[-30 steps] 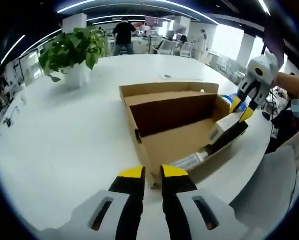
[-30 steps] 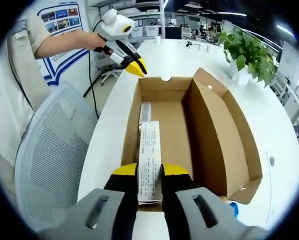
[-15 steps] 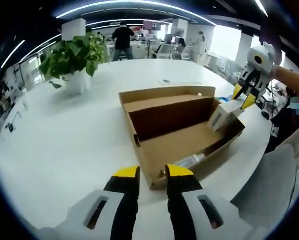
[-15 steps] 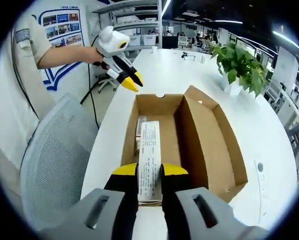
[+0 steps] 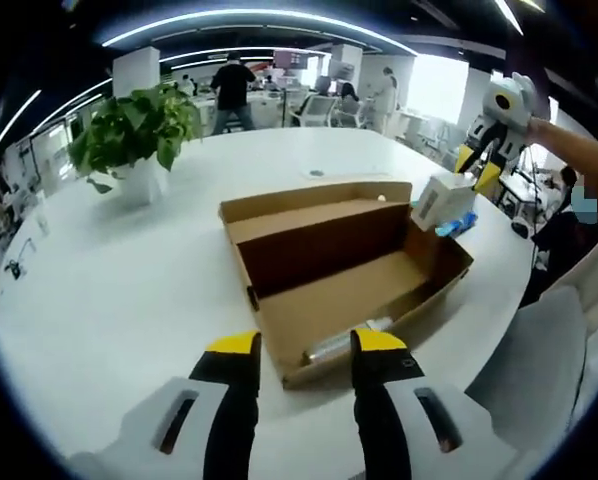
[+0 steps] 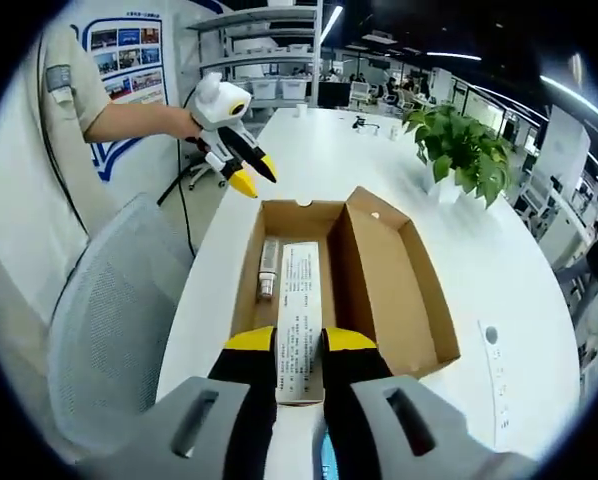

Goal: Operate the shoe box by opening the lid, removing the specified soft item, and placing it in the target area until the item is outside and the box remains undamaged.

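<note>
An open brown shoe box lies on the white table, its lid folded back on the far side. My right gripper hangs above the box's right end, shut on a white printed carton. In the right gripper view the carton sticks forward from my right gripper, above the box. A slim tube lies on the box floor. My left gripper is open at the box's near corner; it hovers beyond the far end.
A potted plant stands on the far left of the table. A grey mesh chair sits by the table edge beside the person holding the grippers. A blue packet lies just outside the box's right end. People and desks fill the background.
My right gripper has lifted the white carton up out of the box. My left gripper's jaws have spread wider and it has drawn back slightly from the box.
</note>
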Tool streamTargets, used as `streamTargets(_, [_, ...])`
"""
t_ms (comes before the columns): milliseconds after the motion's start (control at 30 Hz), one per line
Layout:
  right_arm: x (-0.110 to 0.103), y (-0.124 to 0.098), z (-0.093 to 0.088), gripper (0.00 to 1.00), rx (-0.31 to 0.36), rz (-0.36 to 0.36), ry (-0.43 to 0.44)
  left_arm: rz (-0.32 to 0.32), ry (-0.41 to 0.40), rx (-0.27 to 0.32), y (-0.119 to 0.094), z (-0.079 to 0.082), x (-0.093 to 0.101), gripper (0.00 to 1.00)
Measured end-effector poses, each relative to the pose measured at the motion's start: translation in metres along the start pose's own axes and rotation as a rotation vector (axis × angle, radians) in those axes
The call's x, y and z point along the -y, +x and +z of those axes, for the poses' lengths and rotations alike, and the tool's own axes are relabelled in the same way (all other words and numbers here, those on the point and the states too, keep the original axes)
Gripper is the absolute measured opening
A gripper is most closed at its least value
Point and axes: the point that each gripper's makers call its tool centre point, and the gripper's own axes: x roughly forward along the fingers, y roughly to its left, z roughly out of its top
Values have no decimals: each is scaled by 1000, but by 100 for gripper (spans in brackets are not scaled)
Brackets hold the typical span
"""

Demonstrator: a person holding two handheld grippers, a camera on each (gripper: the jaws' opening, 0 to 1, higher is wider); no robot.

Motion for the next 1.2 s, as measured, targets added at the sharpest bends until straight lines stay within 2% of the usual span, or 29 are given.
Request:
streamTargets(533, [20,-34,-21,14,-22,-45,4,-65,23,51,2,13,18,53])
streamTargets(767, [28,-45,-33,14,-48,-58,3,-89,45,55,4,15,27,62])
streamTargets(1200, [49,-68,-59,14,-97,-101,5,-131,77,61,10,18,37,72])
